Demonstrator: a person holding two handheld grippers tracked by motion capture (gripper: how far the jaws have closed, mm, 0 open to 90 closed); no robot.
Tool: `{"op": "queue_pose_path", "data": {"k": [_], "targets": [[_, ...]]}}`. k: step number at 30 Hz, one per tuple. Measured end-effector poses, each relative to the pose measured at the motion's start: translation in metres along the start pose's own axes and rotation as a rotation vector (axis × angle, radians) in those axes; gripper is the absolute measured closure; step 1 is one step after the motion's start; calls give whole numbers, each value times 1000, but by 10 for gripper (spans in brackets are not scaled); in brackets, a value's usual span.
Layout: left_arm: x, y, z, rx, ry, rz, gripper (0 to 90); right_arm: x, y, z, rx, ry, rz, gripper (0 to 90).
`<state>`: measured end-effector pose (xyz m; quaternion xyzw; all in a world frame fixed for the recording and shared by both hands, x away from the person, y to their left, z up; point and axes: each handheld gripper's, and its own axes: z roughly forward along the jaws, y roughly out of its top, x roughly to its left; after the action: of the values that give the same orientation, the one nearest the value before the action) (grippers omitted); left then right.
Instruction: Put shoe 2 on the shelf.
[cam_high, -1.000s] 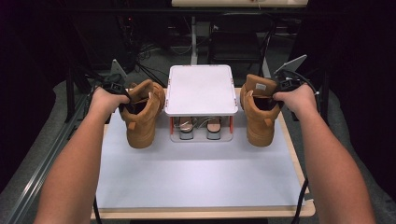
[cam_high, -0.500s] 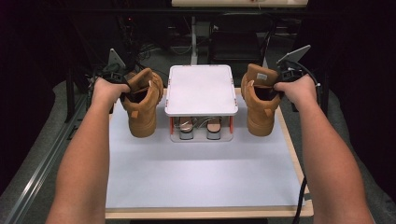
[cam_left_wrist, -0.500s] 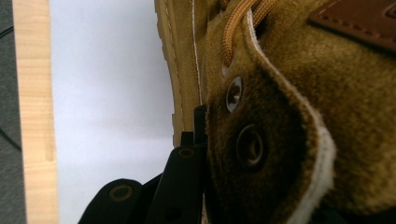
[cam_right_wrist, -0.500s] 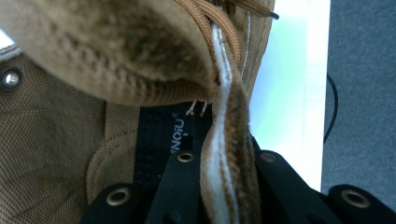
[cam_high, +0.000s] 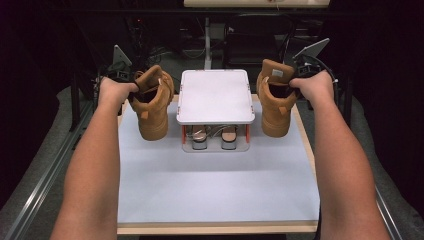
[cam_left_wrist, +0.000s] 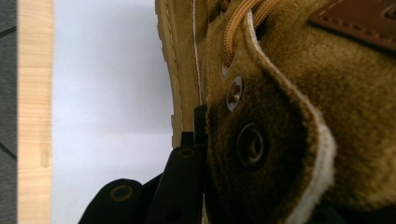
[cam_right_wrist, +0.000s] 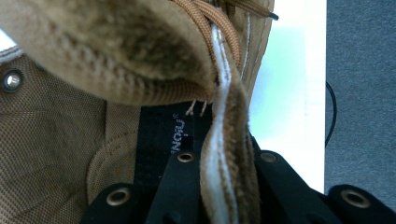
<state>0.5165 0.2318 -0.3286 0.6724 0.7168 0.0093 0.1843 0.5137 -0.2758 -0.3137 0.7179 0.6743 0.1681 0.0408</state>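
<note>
Two tan suede lace-up boots hang above the table, one on each side of a small shoe rack (cam_high: 215, 97). My left gripper (cam_high: 131, 85) is shut on the collar of the left boot (cam_high: 152, 110), which hangs toe down. In the left gripper view one black jaw presses the eyelet flap of the left boot (cam_left_wrist: 280, 116); the other jaw is hidden behind it. My right gripper (cam_high: 294, 82) is shut on the collar of the right boot (cam_high: 275, 107). Close up, the right gripper (cam_right_wrist: 224, 151) pinches the padded collar edge of the right boot (cam_right_wrist: 70, 130) between both jaws.
The rack has a white flat top and a pair of sandals (cam_high: 214, 136) on its lower shelf. It stands at the back of a white mat (cam_high: 215, 185) on a wooden table (cam_high: 215, 228). Dark frames and cables lie behind, and grey floor (cam_right_wrist: 359, 93) lies beside the table.
Both hands have lifted their boots a little higher off the mat, with the grips unchanged.
</note>
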Motion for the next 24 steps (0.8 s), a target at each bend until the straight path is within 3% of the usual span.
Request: {"op": "queue_pose_path", "data": {"k": [10, 19, 24], "targets": [[-2, 2, -27, -31, 4, 0, 861, 12, 4, -18, -16, 1, -10, 862], [-7, 5, -44, -49, 7, -11, 861, 14, 7, -35, -35, -6, -15, 861], [-12, 7, -50, -52, -15, -12, 860, 13, 7, -38, -42, 3, -8, 862]]}}
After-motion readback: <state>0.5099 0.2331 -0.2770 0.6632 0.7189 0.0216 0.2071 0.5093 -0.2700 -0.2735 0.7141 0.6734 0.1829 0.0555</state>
